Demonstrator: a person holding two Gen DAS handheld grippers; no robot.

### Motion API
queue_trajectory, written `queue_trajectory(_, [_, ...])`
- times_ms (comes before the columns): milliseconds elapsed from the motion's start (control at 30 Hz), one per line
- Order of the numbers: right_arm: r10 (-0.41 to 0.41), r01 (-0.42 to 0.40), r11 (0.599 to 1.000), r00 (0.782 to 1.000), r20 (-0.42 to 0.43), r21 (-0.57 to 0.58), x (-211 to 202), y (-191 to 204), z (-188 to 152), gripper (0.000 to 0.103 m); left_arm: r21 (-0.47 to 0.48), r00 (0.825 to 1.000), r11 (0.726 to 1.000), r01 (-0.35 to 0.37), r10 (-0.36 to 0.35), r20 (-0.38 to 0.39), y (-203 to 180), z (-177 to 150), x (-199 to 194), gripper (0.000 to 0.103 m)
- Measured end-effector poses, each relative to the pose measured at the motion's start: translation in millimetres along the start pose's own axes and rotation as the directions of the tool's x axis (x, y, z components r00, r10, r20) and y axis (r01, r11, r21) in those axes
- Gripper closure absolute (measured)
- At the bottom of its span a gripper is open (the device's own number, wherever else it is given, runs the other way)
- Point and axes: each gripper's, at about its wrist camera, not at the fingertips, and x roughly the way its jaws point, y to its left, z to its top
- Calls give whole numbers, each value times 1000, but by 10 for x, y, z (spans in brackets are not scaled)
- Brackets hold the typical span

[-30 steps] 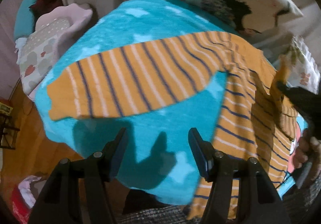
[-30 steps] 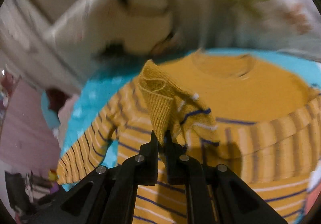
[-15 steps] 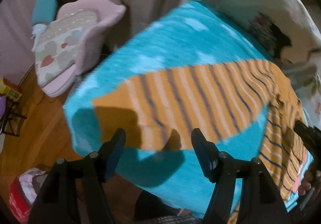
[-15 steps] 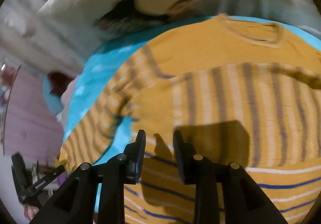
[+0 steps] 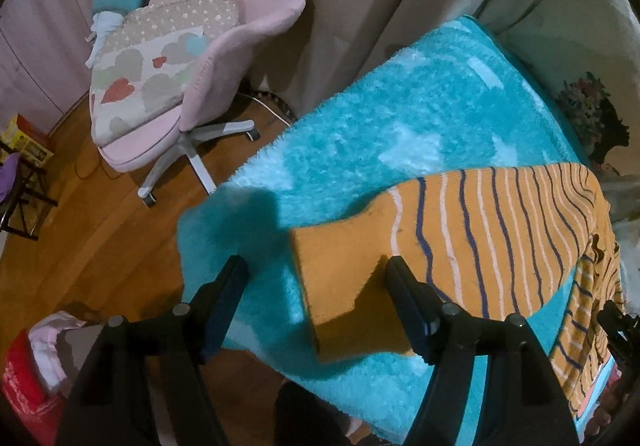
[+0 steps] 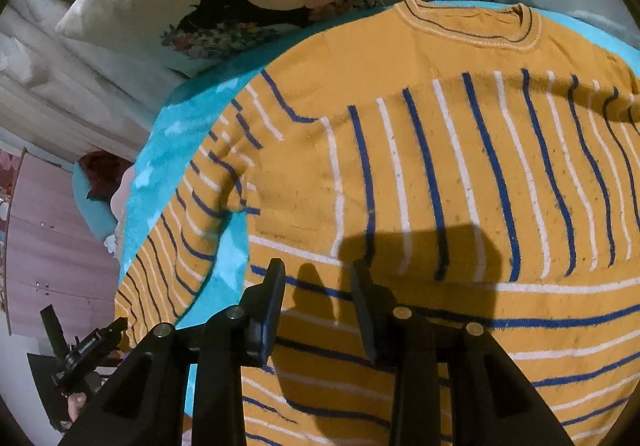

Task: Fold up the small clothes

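Both tongs [image 5: 316, 300] [image 6: 318, 296] gape empty; sweater [image 6: 420, 166] lies flat, collar away, sleeve [image 5: 460, 242] stretched leftward.

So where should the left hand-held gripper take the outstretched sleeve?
At the plain orange cuff, coming in from its open end. The sleeve lies flat on the blue blanket, its cuff edge already between the open left hand-held gripper jaws.

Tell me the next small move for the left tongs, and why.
Probably ease the open left tongs down onto the outstretched sleeve's cuff and close. The other sleeve already lies folded across the sweater's chest; this one lies flat on the blanket.
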Motion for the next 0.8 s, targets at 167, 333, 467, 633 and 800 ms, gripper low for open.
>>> queue_trajectory(167, [-36,36,999,999,5,8,-19,-11,-15,66,49,1000,999,-2,0,23,-81,7,-83,88])
queue_trajectory(333, [-47,47,998,999,14,36,-65,-91,-16,66,18,995,996,86,-86,51,-134,119,-378,95])
queue_trajectory(467, [-35,33,998,999,40,51,-202,-204,-20,66,72,986,989,131,-138,98,-458,187,-673,95])
queue_trajectory(633, [-7,1,997,996,88,72,-465,-451,-39,66,189,965,960,205,-231,123,-1221,113,-984,96])
queue_trajectory(800, [33,-44,995,993,117,87,-705,-870,-19,66,280,942,916,288,-323,88,-2239,-112,-1152,97])
